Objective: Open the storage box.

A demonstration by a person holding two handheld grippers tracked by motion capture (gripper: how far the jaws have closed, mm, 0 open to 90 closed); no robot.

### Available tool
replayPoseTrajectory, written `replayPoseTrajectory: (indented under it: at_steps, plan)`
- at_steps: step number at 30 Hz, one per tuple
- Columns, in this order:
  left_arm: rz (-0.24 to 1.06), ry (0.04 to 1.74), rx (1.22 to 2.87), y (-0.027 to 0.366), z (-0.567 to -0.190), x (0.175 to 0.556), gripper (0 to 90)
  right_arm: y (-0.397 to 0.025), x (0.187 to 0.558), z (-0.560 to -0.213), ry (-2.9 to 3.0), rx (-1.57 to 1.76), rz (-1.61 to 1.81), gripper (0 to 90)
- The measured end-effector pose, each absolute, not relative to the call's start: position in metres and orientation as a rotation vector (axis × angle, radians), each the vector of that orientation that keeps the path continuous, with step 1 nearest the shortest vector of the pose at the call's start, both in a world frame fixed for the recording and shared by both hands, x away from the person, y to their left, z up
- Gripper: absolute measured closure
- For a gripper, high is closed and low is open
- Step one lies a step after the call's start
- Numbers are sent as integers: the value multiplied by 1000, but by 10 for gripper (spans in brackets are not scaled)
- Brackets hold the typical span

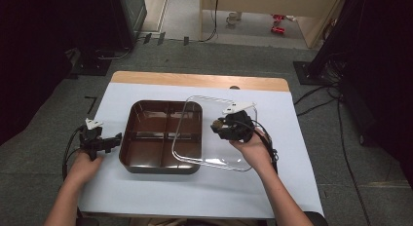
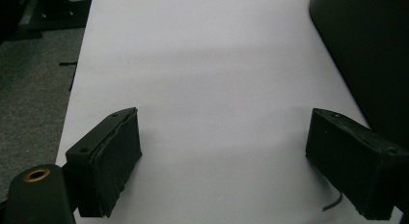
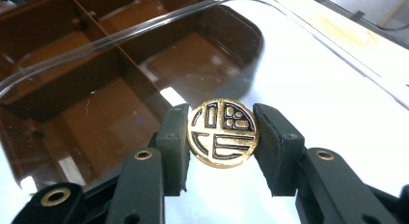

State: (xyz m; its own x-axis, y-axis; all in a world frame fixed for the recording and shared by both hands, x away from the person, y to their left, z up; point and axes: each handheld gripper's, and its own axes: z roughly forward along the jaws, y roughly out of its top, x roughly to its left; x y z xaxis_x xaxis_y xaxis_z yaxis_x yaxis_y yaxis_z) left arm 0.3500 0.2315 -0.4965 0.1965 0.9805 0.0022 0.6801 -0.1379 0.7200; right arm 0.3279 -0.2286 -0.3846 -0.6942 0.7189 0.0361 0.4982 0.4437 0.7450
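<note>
Lid: clear plastic, with a gold round knob at its middle; it lies partly over the right half of the brown tray and partly out over the white sheet to the tray's right, so it sits askew and not seated.
Tray: dark brown, split into compartments, all looking bare; it stands on the white sheet that covers the counter.
Right gripper: its jaws stand on either side of the knob, pads touching its edge – closed on it as far as the knob allows, as the right gripper view shows.
Left gripper: low over the sheet just left of the tray, jaws wide apart with nothing between them; in the left gripper view the tray's dark wall runs along the right.
Handling: I judge the lid light, stiff and thin – a bit springy at the rim and slick under the pads.
Where to hold: the knob is the natural spot; it is small and smooth, so a squeeze across its full width should keep it from twisting.
Risk: held at one point, the lid may tip or swing, and its rim could catch the tray's wall.
Free jaws: well placed to steady the tray's left wall.
</note>
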Motion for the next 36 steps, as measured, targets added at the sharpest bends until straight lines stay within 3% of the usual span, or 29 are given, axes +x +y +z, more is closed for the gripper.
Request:
replayPoseTrajectory:
  at_steps: [17, 36]
  plan:
    - [660, 1546, 1889, 231, -497, 350, 121, -307, 334, -404, 2267, 1252, 1056, 588]
    - [659, 1546, 1889, 232, -497, 350, 121, -334, 371, -449, 2174, 1409, 966, 587]
